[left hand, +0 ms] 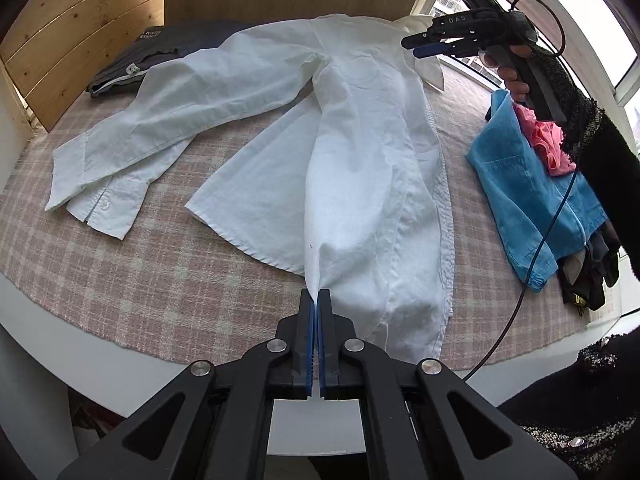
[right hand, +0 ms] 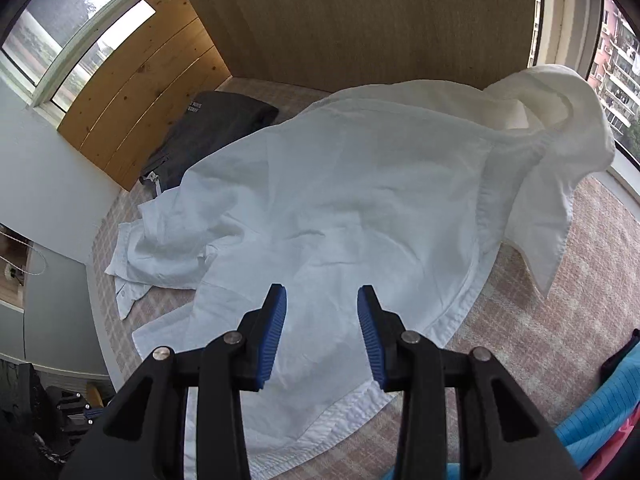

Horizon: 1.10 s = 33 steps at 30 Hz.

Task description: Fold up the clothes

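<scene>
Left gripper (left hand: pixel 316 300) pinches the white shirt's (left hand: pixel 360 152) hem; right gripper (right hand: pixel 322 300) hovers spread – only the left view shows the blue garment (left hand: pixel 528 196) beside.

A pink checked tablecloth (left hand: pixel 168 280) is spread over the round white table (left hand: pixel 132 376). Light wooden boards (left hand: pixel 80 40) are seen standing behind the table, and a brown panel wall (right hand: pixel 380 20) rises at the back. Windows (right hand: pixel 80 28) are seen on the side, with apartment buildings (right hand: pixel 620 76) outside.

Left gripper (left hand: pixel 318 294) clamped, right gripper (right hand: pixel 322 294) raised — fingers (right hand: pixel 276 320) apart
</scene>
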### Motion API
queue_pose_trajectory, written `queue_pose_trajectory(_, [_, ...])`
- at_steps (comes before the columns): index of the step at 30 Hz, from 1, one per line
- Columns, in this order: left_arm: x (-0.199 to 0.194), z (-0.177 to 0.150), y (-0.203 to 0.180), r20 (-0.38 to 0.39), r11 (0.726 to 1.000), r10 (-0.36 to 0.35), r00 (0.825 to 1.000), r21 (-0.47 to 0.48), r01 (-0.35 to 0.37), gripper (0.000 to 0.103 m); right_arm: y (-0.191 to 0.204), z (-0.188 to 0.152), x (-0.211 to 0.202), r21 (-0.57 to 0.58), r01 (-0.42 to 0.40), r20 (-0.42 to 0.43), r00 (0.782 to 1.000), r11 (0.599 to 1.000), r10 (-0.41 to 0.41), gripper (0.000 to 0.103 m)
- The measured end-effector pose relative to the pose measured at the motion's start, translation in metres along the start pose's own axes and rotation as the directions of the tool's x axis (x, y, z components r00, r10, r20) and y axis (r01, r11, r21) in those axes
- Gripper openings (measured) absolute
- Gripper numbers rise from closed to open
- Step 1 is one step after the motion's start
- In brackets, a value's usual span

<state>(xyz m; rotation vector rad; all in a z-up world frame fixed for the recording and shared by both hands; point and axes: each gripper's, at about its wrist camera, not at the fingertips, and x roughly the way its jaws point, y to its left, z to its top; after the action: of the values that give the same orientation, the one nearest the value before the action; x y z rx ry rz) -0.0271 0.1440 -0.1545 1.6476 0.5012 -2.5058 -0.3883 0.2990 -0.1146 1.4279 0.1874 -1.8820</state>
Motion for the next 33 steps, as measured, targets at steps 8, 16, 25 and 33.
queue_pose_trajectory(8, [0.015,-0.003,-0.011,-0.014,0.997,-0.071,0.997,0.032,0.071,0.001,0.130,0.002,0.085,-0.478,0.182,-0.160,0.944,0.859,-0.289,0.037])
queue_pose_trajectory(16, [0.013,-0.011,-0.004,0.006,0.993,-0.115,0.993,0.027,0.115,0.001,0.119,0.021,0.127,-0.432,0.277,-0.213,0.893,0.858,-0.396,0.013])
queue_pose_trajectory(25, [-0.028,0.002,0.014,0.099,0.994,-0.107,0.989,0.040,0.104,0.001,0.097,0.043,0.031,-0.202,0.161,-0.073,0.981,0.966,-0.179,0.007])
queue_pose_trajectory(33, [-0.039,0.051,0.082,0.157,0.996,0.071,0.985,0.036,-0.078,0.001,0.136,0.122,0.053,-0.178,0.171,0.004,0.985,0.969,-0.173,0.007])
